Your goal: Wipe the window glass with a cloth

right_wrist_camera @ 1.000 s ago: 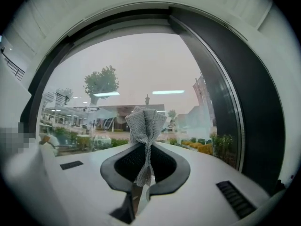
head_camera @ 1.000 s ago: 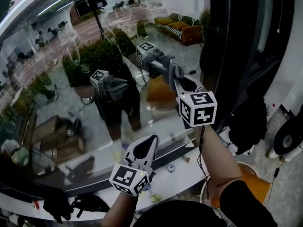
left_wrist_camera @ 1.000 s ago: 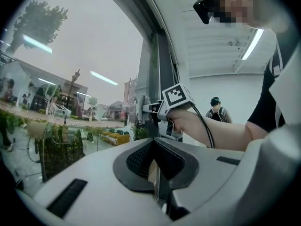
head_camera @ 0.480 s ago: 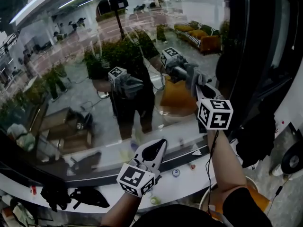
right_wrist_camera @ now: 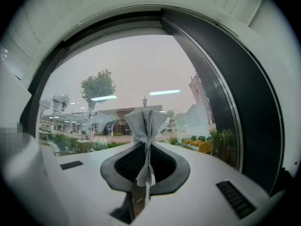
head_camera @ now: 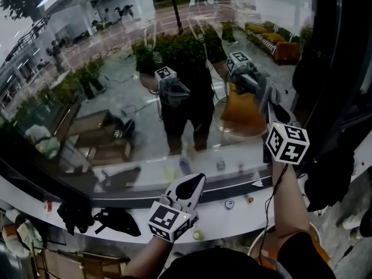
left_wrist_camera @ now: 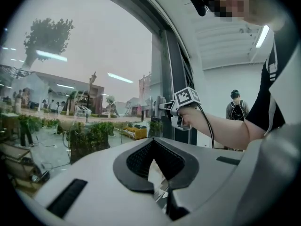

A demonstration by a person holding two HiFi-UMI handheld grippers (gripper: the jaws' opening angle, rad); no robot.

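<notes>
R gripper (right_wrist_camera: 145, 175) is up high at the right side of the window glass (head_camera: 110, 63), near the dark frame (head_camera: 343, 68). Its 2 jaws are clamped on a grey knit cloth (right_wrist_camera: 145, 124). The cloth is bunched at the pinch & fans out past the tips toward the pane. In the head view the cloth end meets its own reflection, so it looks to be on the glass. L gripper (left_wrist_camera: 157, 166) hangs low over the white sill (head_camera: 244, 217), aimed at the pane but short of it. Its jaws are drawn together w/ nothing between them. Sill has 2 dark bundles (head_camera: 116, 220) at the left end & a few small round bits, e.g. 1 blue-ish cap (head_camera: 229, 203) below the R arm. The glass mirrors the person, both grippers & an orange tub; plants & a paved yard show through it.
</notes>
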